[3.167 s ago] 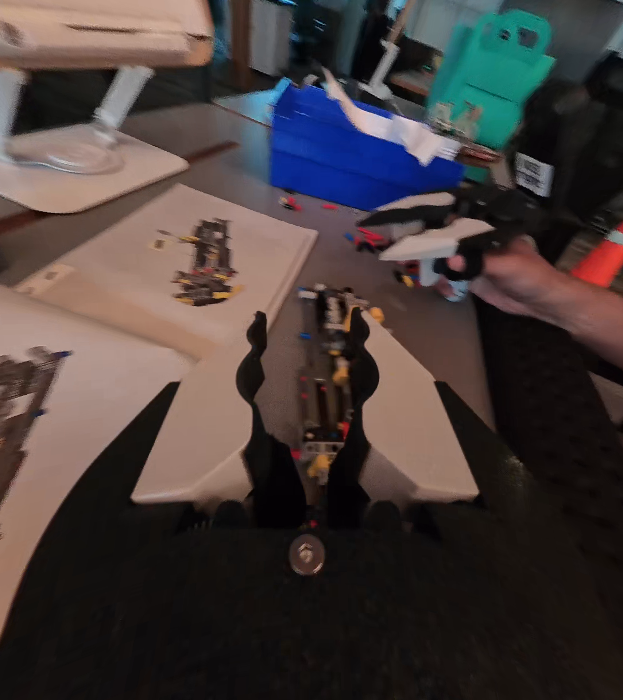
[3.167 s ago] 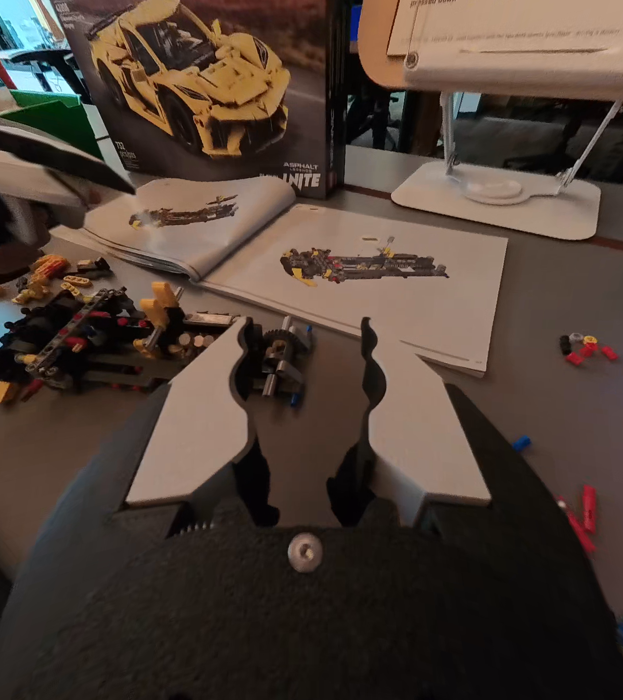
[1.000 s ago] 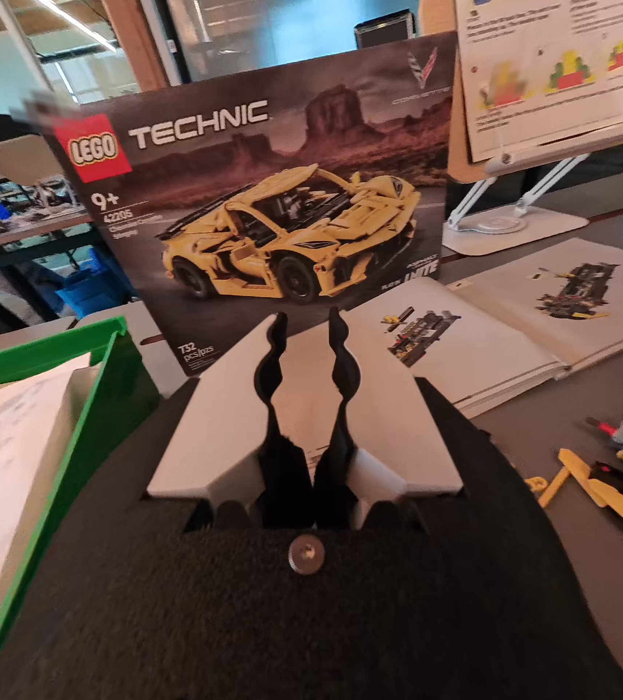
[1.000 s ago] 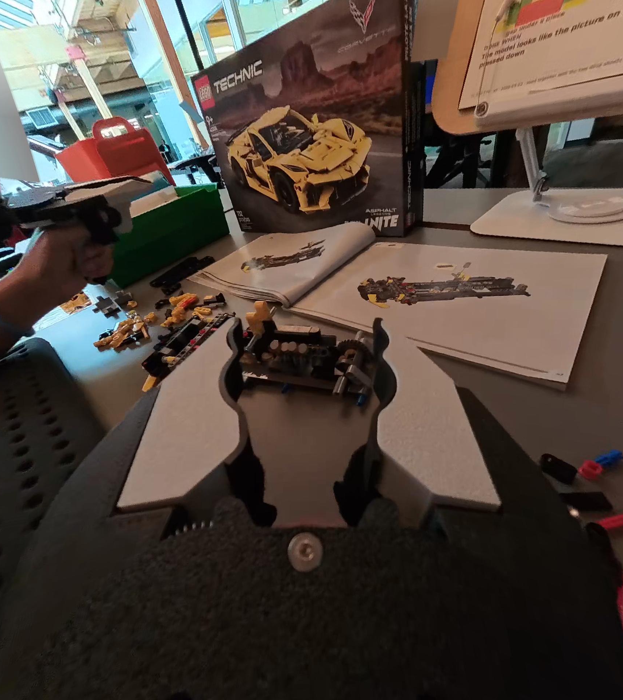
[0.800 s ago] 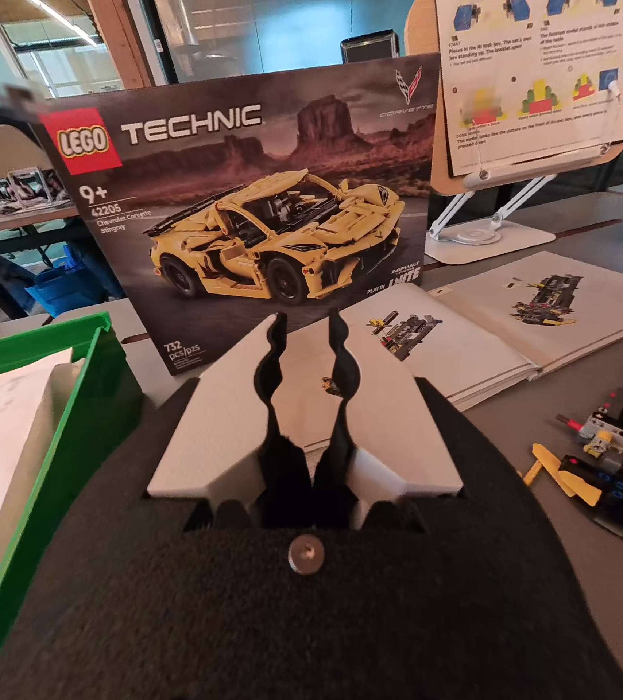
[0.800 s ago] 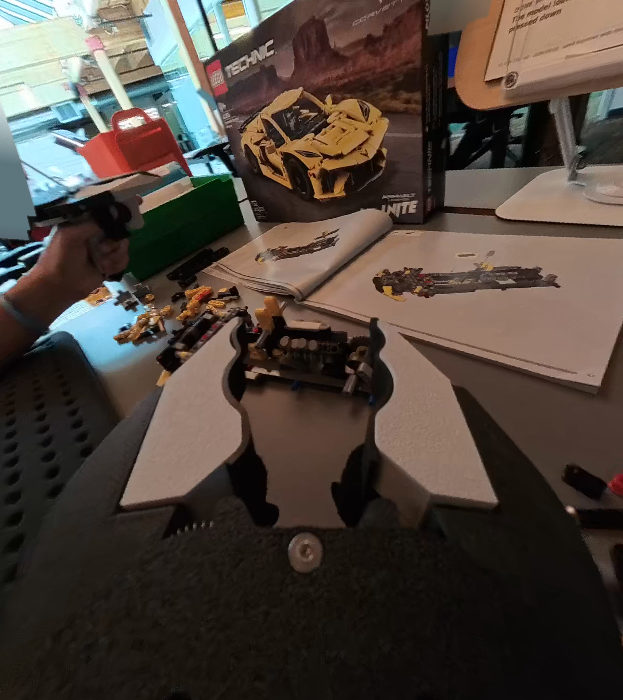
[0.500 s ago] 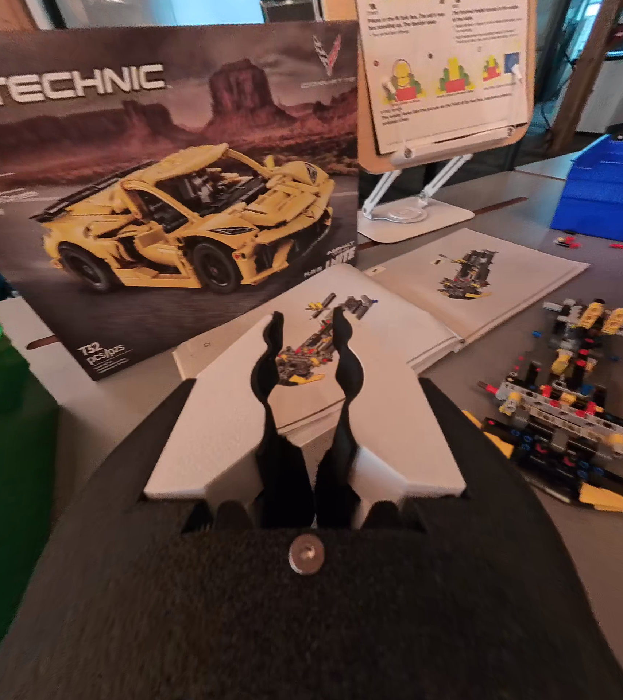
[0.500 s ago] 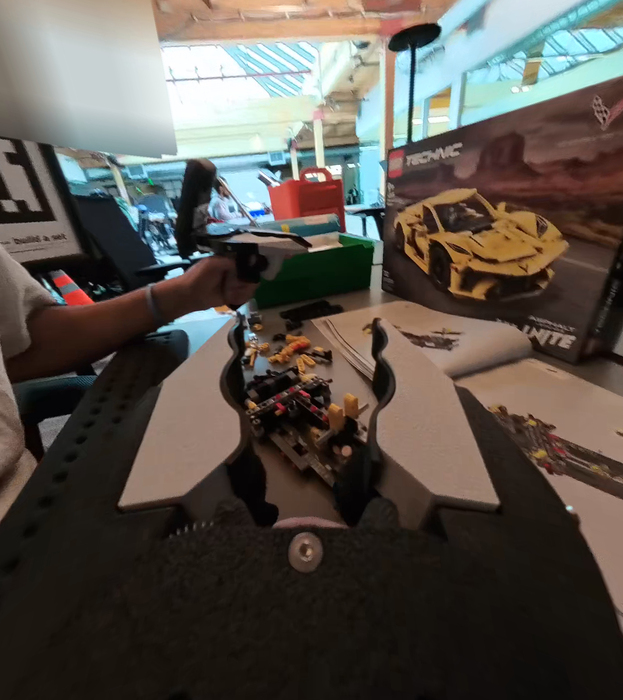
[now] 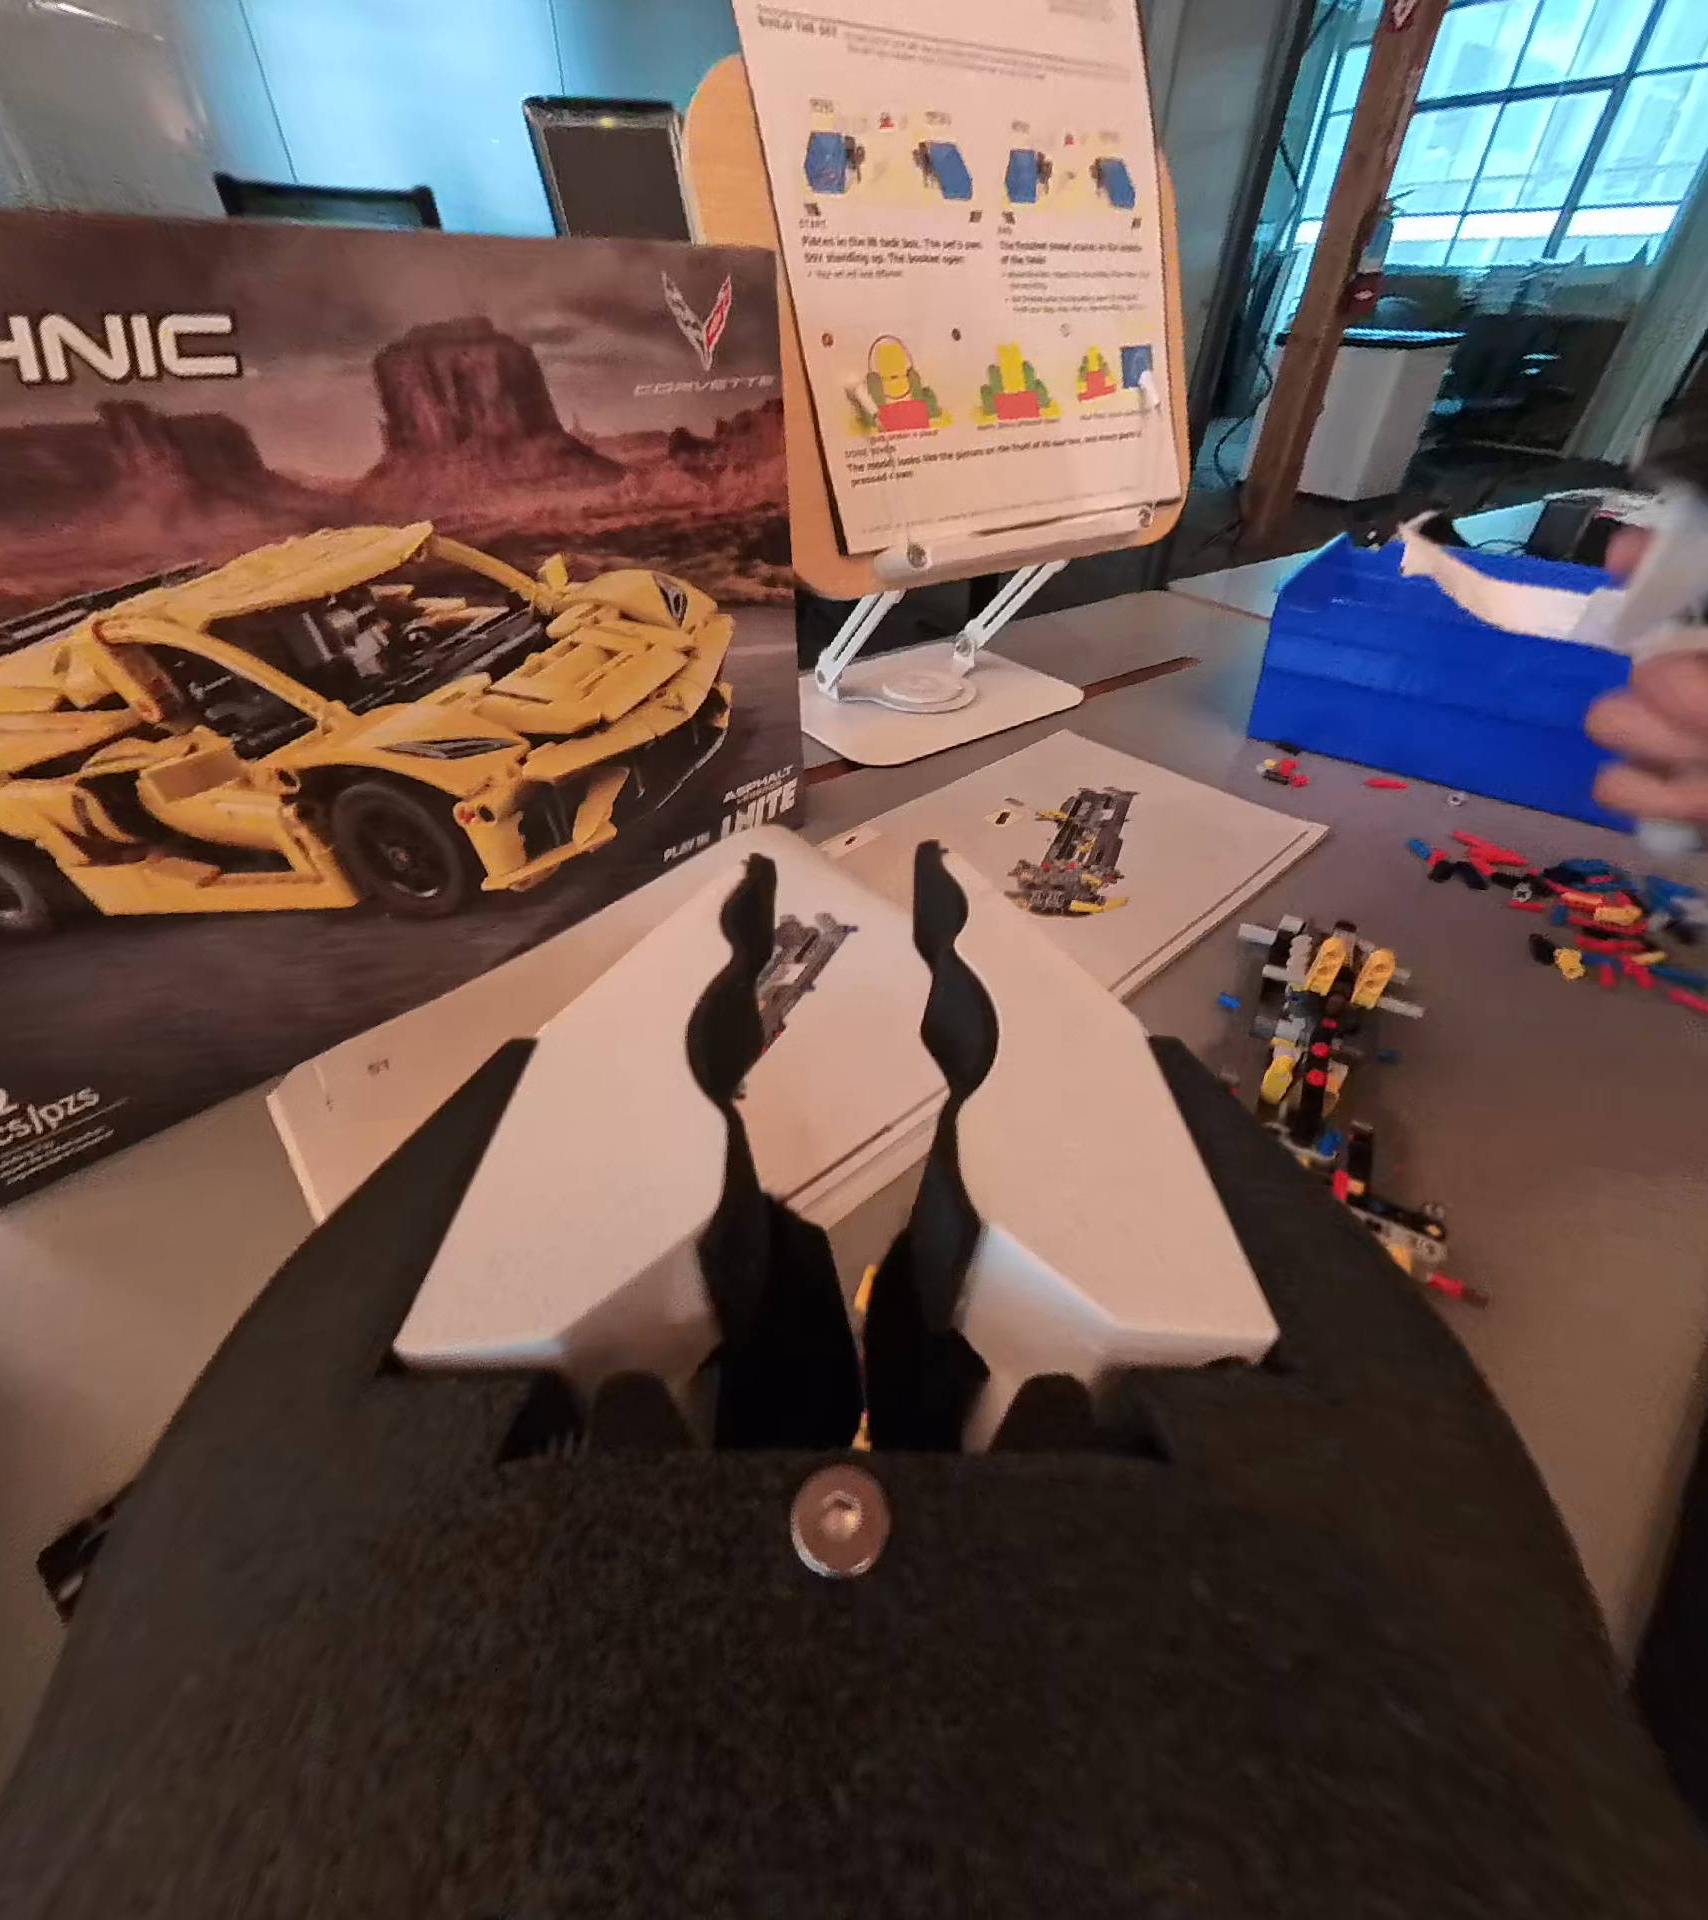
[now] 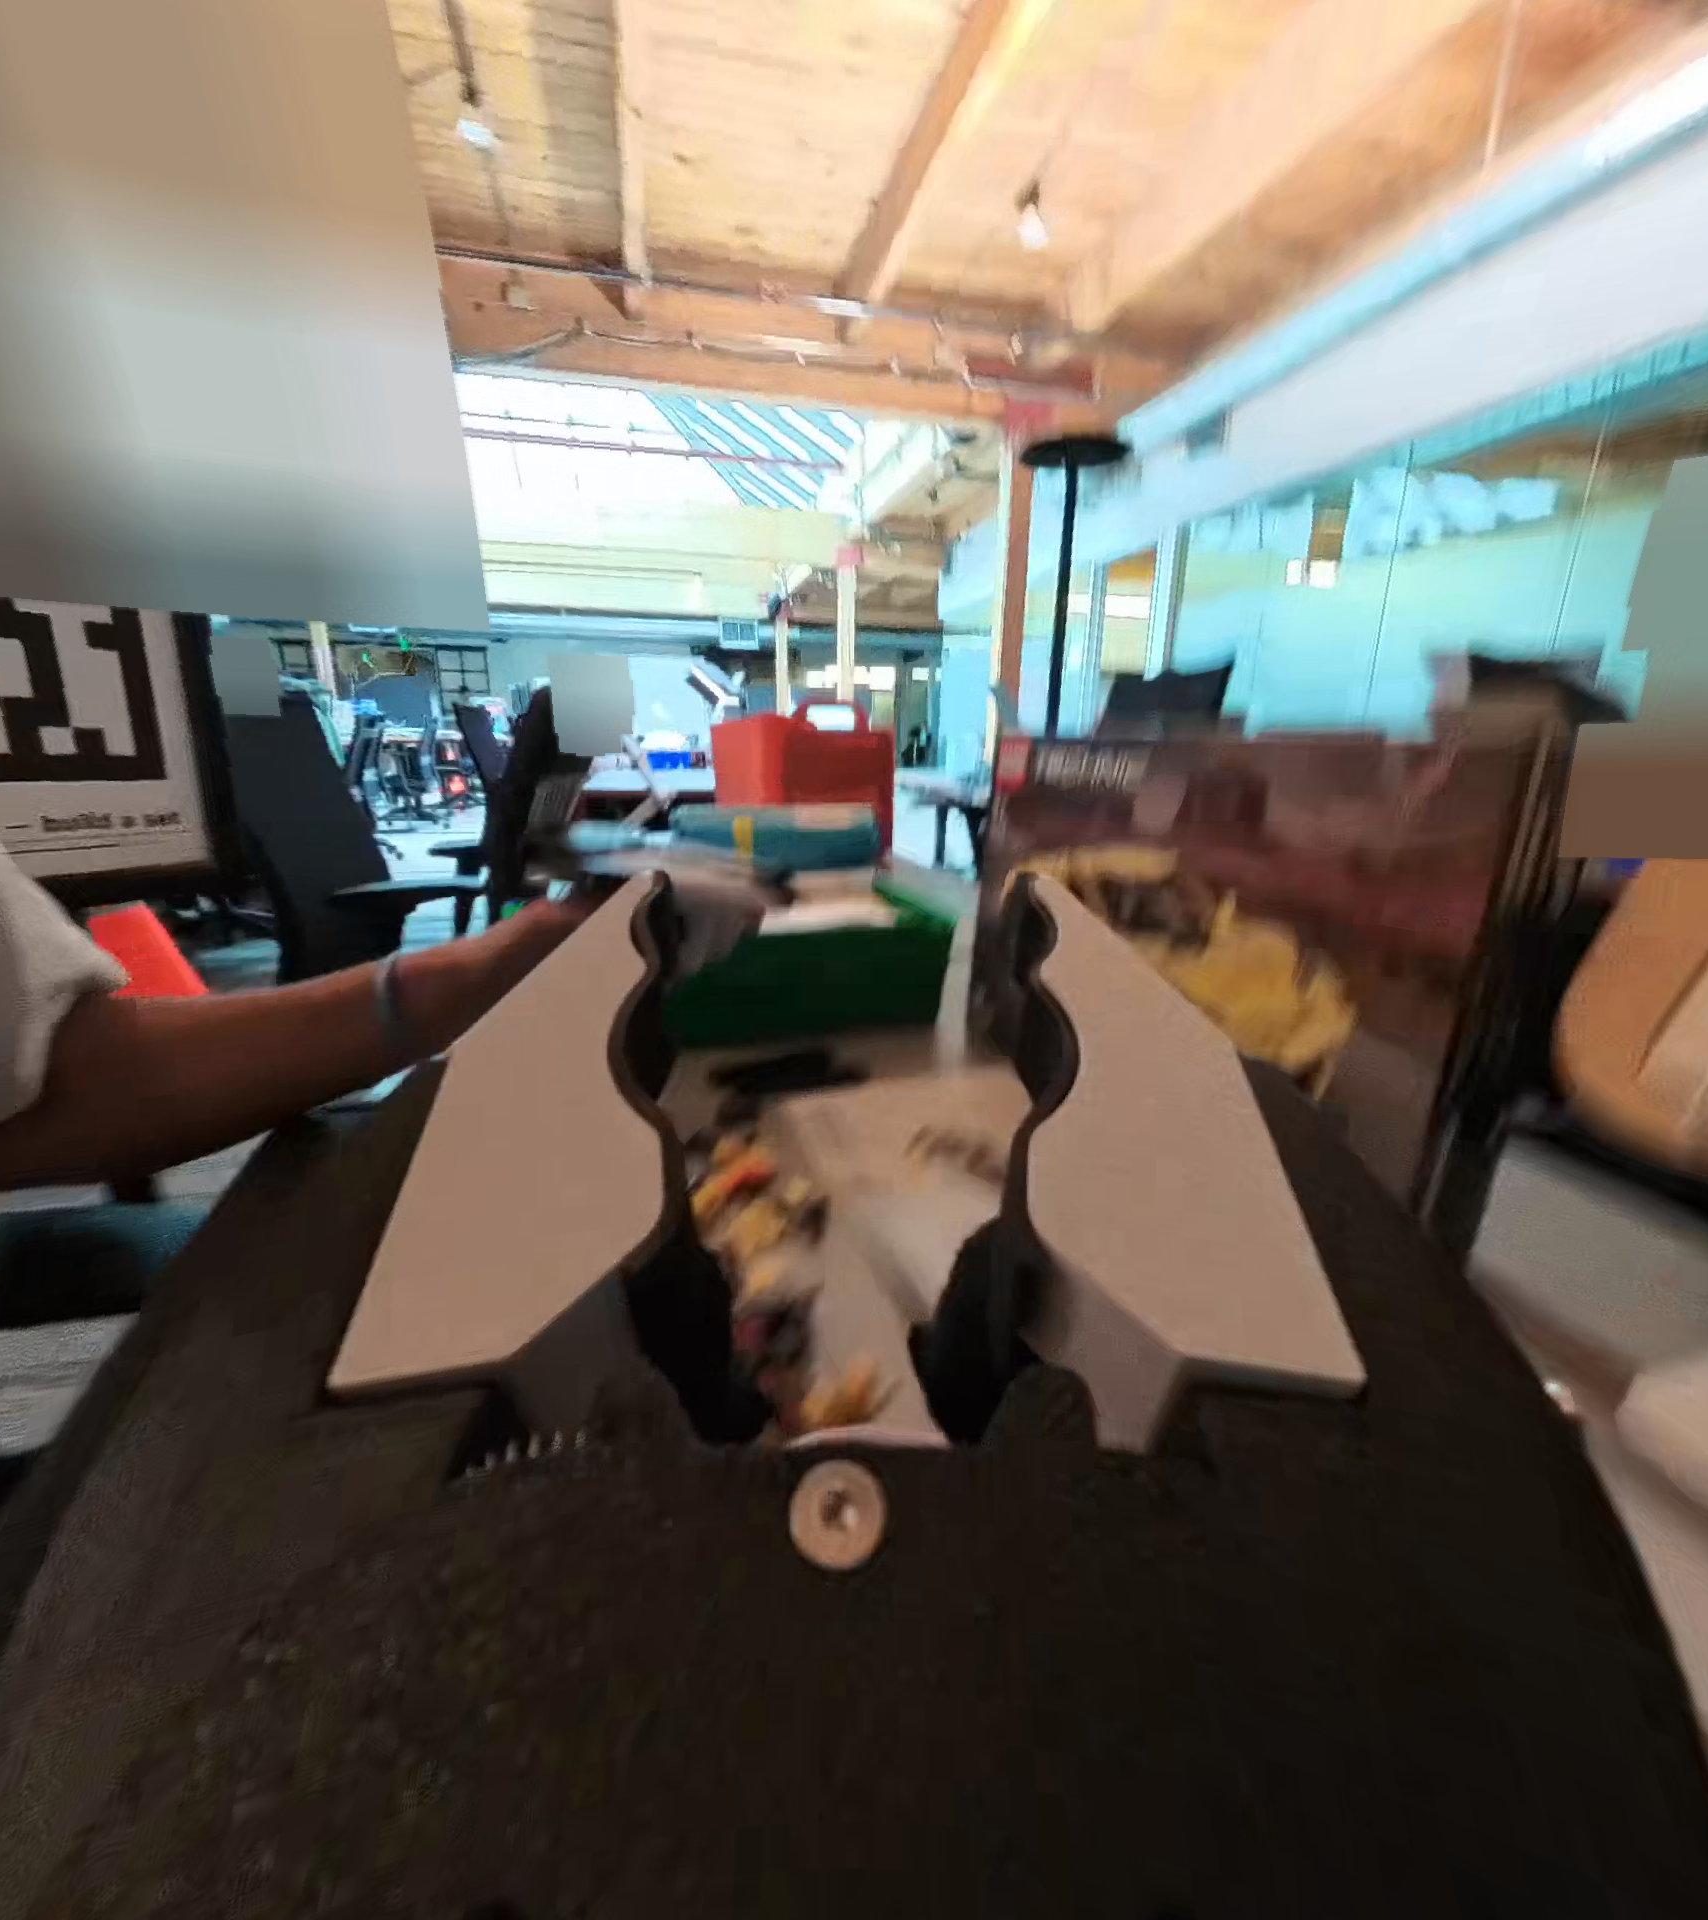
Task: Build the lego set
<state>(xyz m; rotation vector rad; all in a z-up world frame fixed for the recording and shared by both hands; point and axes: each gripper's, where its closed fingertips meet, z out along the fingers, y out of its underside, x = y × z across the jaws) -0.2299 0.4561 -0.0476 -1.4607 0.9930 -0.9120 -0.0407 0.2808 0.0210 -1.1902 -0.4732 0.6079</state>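
The part-built lego chassis [image 9: 1323, 1049], black with yellow and red pieces, lies on the grey table [image 9: 1556, 1143] to the right of my left gripper [image 9: 845, 883]. That gripper is open and empty, held above the open instruction booklet [image 9: 1172, 862]. My right gripper [image 10: 834, 904] is open and empty, raised and tilted up; its view is blurred, with loose yellow pieces [image 10: 756, 1195] between the fingers. The right gripper also shows, blurred in a hand, in the left wrist view [image 9: 1702, 613]. The left gripper shows in a hand in the right wrist view [image 10: 663, 842].
The set's box [image 9: 310, 644] with a yellow car stands at the back left. A paper stand [image 9: 954, 312] is behind the booklet. A blue bin [image 9: 1401, 665] is at back right, loose red, blue and black pieces [image 9: 1598, 914] before it. A green bin [image 10: 808, 977] sits beside the box. Some 25 cm of space lies between my two pairs of fingers.
My left gripper has swung right, from the green bin and box toward the booklet and chassis. My right gripper has swung left and tilted up, off the chassis. Both stayed open.
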